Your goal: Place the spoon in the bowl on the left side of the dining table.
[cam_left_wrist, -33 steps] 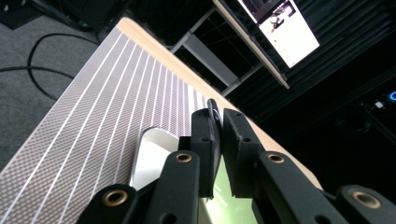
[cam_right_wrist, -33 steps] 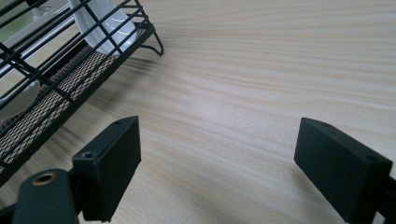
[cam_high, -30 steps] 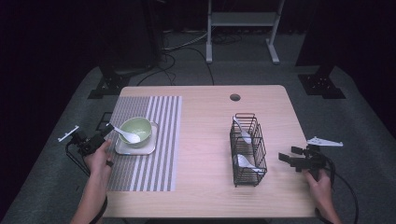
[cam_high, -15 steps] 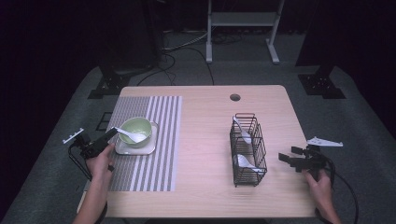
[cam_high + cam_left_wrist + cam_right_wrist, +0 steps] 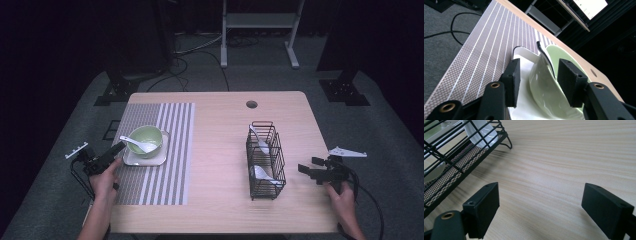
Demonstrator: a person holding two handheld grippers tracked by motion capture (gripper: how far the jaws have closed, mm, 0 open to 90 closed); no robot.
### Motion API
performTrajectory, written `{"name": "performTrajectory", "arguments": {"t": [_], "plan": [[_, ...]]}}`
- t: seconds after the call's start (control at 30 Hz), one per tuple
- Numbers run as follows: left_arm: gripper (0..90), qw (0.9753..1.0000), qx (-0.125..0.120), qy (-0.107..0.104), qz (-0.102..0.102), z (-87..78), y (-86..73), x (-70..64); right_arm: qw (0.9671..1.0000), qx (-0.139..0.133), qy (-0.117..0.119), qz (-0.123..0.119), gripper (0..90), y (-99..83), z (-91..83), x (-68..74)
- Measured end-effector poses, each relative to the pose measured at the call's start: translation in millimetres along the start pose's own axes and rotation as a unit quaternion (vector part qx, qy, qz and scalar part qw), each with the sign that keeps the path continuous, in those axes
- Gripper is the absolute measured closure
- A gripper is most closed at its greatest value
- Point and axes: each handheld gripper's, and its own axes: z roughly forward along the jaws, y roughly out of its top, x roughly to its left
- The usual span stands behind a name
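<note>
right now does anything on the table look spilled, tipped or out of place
Nothing stands out. The green bowl sits upright on its white plate with a white spoon in it, and the black wire basket stands level holding more spoons.

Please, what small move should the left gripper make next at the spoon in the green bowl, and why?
Probably ease the left gripper slightly forward and close it. In the left gripper view its jaws stand open, one on each side of the white spoon's handle, which juts over the rim of the green bowl, and neither pad seems to touch it.
</note>
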Motion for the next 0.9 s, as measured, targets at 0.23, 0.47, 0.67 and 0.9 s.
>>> {"name": "performTrajectory", "arguments": {"t": [0.23, 0.47, 0.67, 0.9], "plan": [[43.0, 0.9999, 0.005, 0.001, 0.014, -6.5, -3.5, -3.1, 1.0000, 0.000, 0.002, 0.000, 13.5, 0.1, -0.3, 0.4], [38.0, 0.9992, 0.013, -0.009, 0.035, -10.3, -7.6, -15.4, 1.0000, -0.001, 0.005, -0.003, 13.6, 0.1, -0.5, 1.0], [33.8, 0.9979, 0.020, -0.020, 0.057, -15.4, -11.5, -26.5, 1.0000, 0.000, 0.005, -0.005, 13.5, 0.2, -0.2, 1.2], [29.9, 0.9958, 0.034, -0.034, 0.078, -17.1, -16.9, -37.6, 1.0000, -0.001, 0.006, -0.005, 13.6, 0.1, -0.4, 1.3]]}}
